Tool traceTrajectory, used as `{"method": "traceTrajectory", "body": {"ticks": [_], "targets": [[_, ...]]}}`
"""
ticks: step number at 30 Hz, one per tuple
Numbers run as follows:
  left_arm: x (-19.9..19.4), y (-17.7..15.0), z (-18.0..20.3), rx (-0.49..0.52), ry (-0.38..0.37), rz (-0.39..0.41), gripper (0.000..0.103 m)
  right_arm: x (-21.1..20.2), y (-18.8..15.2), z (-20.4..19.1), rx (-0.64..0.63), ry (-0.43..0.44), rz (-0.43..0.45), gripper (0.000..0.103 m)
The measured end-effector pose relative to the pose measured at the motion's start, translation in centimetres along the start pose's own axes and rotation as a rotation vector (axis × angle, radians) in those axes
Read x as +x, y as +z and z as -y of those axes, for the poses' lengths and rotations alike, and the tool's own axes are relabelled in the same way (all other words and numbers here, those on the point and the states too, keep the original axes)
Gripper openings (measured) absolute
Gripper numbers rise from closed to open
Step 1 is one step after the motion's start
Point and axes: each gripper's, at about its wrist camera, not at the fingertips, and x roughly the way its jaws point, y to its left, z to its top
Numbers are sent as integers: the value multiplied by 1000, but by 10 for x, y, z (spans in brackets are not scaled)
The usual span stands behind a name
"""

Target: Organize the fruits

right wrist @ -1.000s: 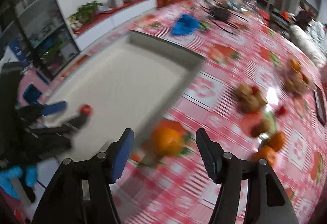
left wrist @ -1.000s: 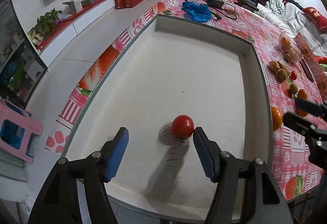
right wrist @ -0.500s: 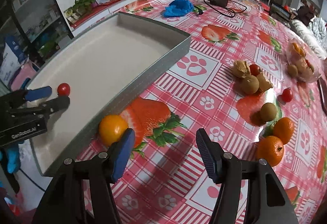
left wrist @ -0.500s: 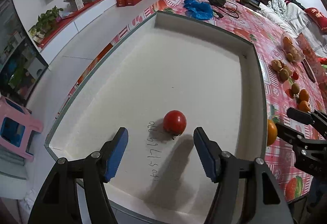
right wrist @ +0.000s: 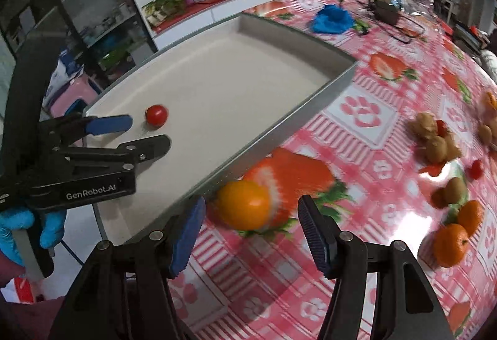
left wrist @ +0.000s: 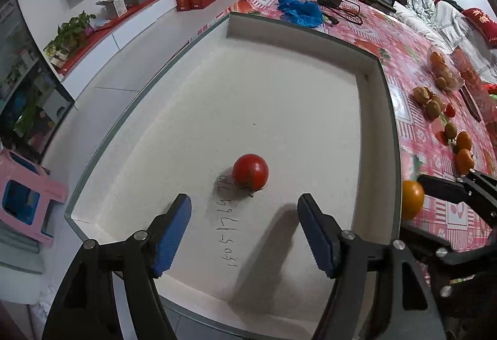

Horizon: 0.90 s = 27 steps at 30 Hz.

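Note:
A red tomato (left wrist: 250,170) lies on the floor of the shallow white tray (left wrist: 279,85), apart from everything. My left gripper (left wrist: 243,229) hangs just short of it, its jaws opening, with nothing between them. In the right wrist view the tomato (right wrist: 156,115) and the left gripper (right wrist: 146,133) sit at the tray's near left. An orange (right wrist: 243,205) rests on the red tablecloth against the tray's outer wall (right wrist: 279,135). My right gripper (right wrist: 250,229) stands open just before it, the orange ahead of the gap and untouched. The same orange (left wrist: 411,199) shows past the tray's right rim.
More fruit lies on the cloth to the right: two oranges (right wrist: 452,243), kiwis (right wrist: 456,186), walnuts (right wrist: 435,141) and small tomatoes (right wrist: 475,168). A blue glove (right wrist: 330,18) and black cables (right wrist: 391,14) lie beyond the tray. A hand in a blue glove (right wrist: 28,225) holds the left gripper.
The left gripper drew back from the tomato and its jaws widened a little. The right gripper swung and sank toward the orange by the tray wall, which now sits just ahead of its fingers.

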Motion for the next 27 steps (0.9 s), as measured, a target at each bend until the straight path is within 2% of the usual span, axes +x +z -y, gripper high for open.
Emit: {"method": "traceTrajectory", "body": {"ticks": [3, 5, 6, 9, 12, 16, 18, 20, 23, 24, 25, 27], "targets": [[0, -1, 2, 15, 9, 2, 76, 12, 0, 0, -5, -14, -36, 64], [0, -1, 3, 18, 6, 2, 77, 15, 1, 3, 0, -32, -27, 64], [0, -1, 3, 19, 6, 3, 77, 15, 2, 3, 4, -43, -25, 59], [0, -1, 4, 24, 8, -1, 78, 15, 4, 7, 28, -56, -20, 34], [1, -2, 3, 26, 11, 0, 78, 12, 5, 15, 69, -51, -5, 30], [1, -2, 3, 24, 8, 0, 78, 3, 4, 24, 113, -59, 20, 14], [1, -1, 3, 24, 7, -1, 79, -3, 6, 27, 122, -49, 28, 14], [0, -2, 3, 27, 9, 0, 79, -2, 9, 27, 102, -29, -1, 14], [-1, -2, 4, 26, 2, -1, 79, 4, 9, 25, 65, -72, -28, 15], [-1, -1, 3, 26, 1, -1, 79, 6, 9, 27, 69, -74, -33, 23], [-1, -2, 3, 27, 0, -2, 79, 8, 9, 29, 78, -79, -31, 39], [-1, -2, 3, 26, -1, -3, 79, 7, 11, 31, 81, -106, -10, 63]]}}
